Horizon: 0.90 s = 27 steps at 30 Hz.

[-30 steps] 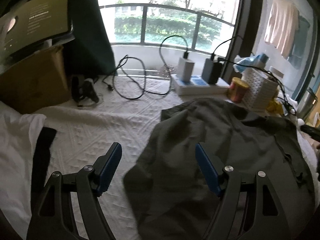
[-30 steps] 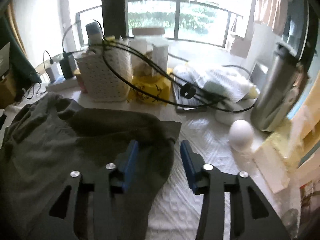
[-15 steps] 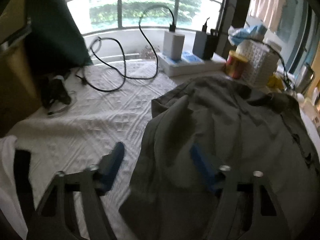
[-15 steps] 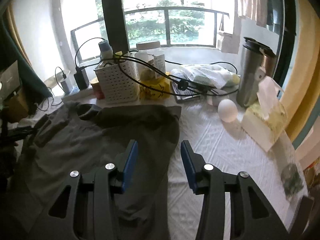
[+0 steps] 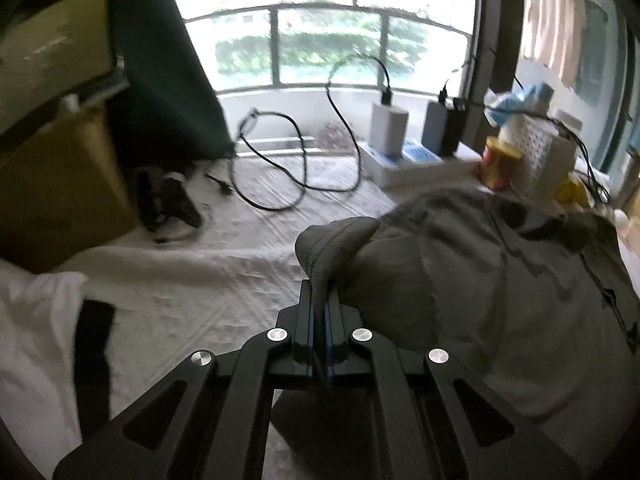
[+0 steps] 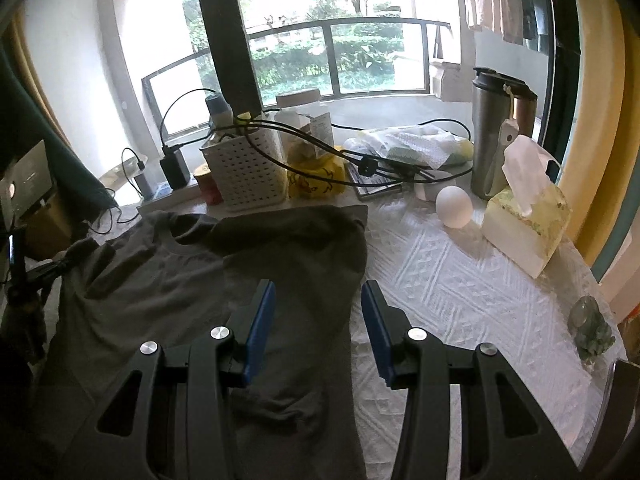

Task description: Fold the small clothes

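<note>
A grey-green T-shirt (image 6: 168, 292) lies spread on the white textured tablecloth (image 6: 460, 280), its right sleeve folded inward. In the left wrist view my left gripper (image 5: 319, 300) is shut on the shirt's left sleeve (image 5: 332, 240), which bunches up above the blue pads and is lifted off the cloth. The shirt's body (image 5: 520, 300) lies to its right. My right gripper (image 6: 318, 308) is open and empty, hovering over the shirt's right edge. The left gripper also shows at the far left of the right wrist view (image 6: 60, 266).
A white basket (image 6: 248, 172), yellow bag (image 6: 316, 180), steel tumbler (image 6: 496, 132), white egg-shaped object (image 6: 453, 207) and tissue box (image 6: 528, 224) line the table's back and right. Cables (image 5: 280, 184), chargers (image 5: 390, 128), a cardboard box (image 5: 52, 184) and white cloth (image 5: 36, 340) sit left.
My left gripper has closed on the shirt's left sleeve and lifted it. My right gripper has stayed open and drawn back and up from the shirt.
</note>
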Motion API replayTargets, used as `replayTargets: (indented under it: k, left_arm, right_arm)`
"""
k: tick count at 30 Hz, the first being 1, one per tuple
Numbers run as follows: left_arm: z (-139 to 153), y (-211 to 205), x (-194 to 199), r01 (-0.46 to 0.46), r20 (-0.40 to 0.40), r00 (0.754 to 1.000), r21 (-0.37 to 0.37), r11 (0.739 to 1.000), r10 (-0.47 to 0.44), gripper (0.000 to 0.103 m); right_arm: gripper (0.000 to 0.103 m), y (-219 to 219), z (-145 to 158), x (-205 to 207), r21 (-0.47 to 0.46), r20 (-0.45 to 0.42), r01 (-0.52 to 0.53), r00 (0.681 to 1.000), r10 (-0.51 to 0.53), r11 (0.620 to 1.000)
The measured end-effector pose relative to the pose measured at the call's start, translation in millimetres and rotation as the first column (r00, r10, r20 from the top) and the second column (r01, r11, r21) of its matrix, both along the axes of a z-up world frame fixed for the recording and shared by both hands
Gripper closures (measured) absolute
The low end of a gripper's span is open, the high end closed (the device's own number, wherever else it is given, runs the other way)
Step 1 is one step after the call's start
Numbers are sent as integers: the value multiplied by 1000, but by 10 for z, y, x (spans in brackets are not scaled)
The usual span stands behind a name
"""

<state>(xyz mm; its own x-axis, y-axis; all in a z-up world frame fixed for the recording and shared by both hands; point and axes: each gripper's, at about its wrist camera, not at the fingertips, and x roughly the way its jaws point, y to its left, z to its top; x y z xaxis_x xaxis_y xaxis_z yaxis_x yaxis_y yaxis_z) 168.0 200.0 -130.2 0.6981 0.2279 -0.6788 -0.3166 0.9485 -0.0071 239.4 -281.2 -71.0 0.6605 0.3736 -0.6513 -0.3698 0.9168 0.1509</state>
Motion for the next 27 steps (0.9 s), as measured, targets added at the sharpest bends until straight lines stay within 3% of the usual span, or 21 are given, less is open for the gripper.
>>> replayTargets:
  k: [4,9,12,14,17,18,19,21,24,27]
  left_arm:
    - [181,-182,-117,14,68,998,6,1000,-14,99]
    - [370,-574,-70,114,105,988,8,993,-114,99]
    - [304,-858,42,212,81,974,11,977,-213,99]
    - [144,-1056,123,269,25,963,7,963,-269,98]
    - [-70,-1273,207,328,-32,944,-53,943,-329,97]
    - [-104,-1309,206,335,-32,940,-77,939,-338,86]
    - [-120,-1327,198,350,-29,934,-116,929,-355,66]
    - [-96,-1357,143,373,-15,925,-167,913,-380,47]
    - [27,-1360,-42,388,12,920,-163,907,-392,47]
    - [180,-1249,-237,356,43,934,-144,923,-354,47]
  right_arm:
    - [58,-63,22,-37,48,-3,-9,1000,10,999]
    - [58,-185,21,-100,70,-1,-2,1000,2,998]
    - [58,-301,9,-148,103,-6,12,1000,-11,995]
    - [58,-364,3,-180,117,-9,23,1000,-22,993]
    - [58,-452,2,-248,129,-11,31,1000,-29,991]
    - [58,-479,-3,-275,131,-12,32,999,-31,991]
    - [58,-499,-7,-296,132,-12,33,999,-32,991]
    - [58,-543,-29,-327,134,-20,43,999,-40,990]
    - [58,-591,-57,-360,147,-31,52,998,-48,988]
    - [58,-576,-72,-391,151,-33,44,999,-40,988]
